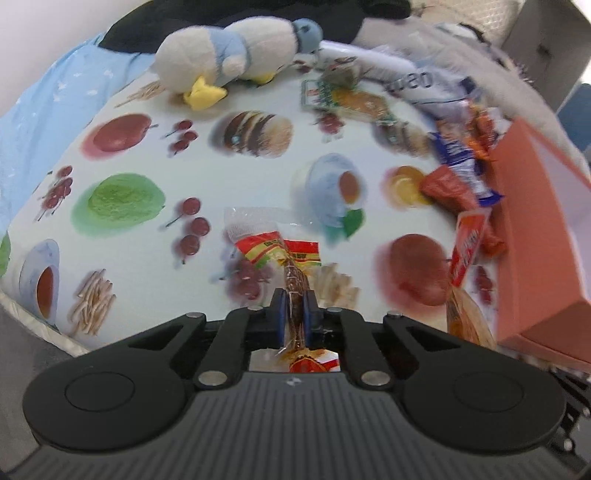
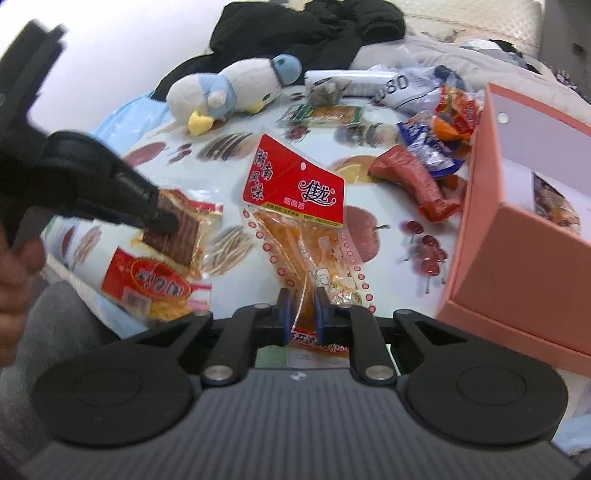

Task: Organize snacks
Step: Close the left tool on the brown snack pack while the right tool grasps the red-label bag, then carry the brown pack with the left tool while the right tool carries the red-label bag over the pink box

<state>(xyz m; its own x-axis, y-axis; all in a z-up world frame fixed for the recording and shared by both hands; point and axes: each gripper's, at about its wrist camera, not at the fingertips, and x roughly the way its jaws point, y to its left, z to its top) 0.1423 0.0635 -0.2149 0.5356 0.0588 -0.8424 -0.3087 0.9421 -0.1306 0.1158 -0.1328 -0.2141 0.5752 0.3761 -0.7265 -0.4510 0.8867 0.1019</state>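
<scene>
My left gripper [image 1: 294, 308] is shut on a clear snack packet [image 1: 291, 266] with a brown strip and red-yellow label, held above the food-print tablecloth [image 1: 229, 173]. It also shows in the right wrist view [image 2: 164, 221], holding the same packet [image 2: 177, 236]. My right gripper [image 2: 303, 314] is shut on a red-topped spicy snack packet [image 2: 295, 192], lifted above the table. An orange-pink box [image 2: 513, 240] stands open at the right, with a snack [image 2: 554, 210] inside. Loose snacks [image 2: 432, 147] lie beside it.
A white and blue plush duck [image 1: 229, 59] lies at the back of the table. A green-edged packet [image 1: 354, 99] and a white pouch [image 2: 391, 86] lie behind. Dark clothing [image 2: 314, 33] sits beyond. The box also shows at the left view's right edge [image 1: 532, 229].
</scene>
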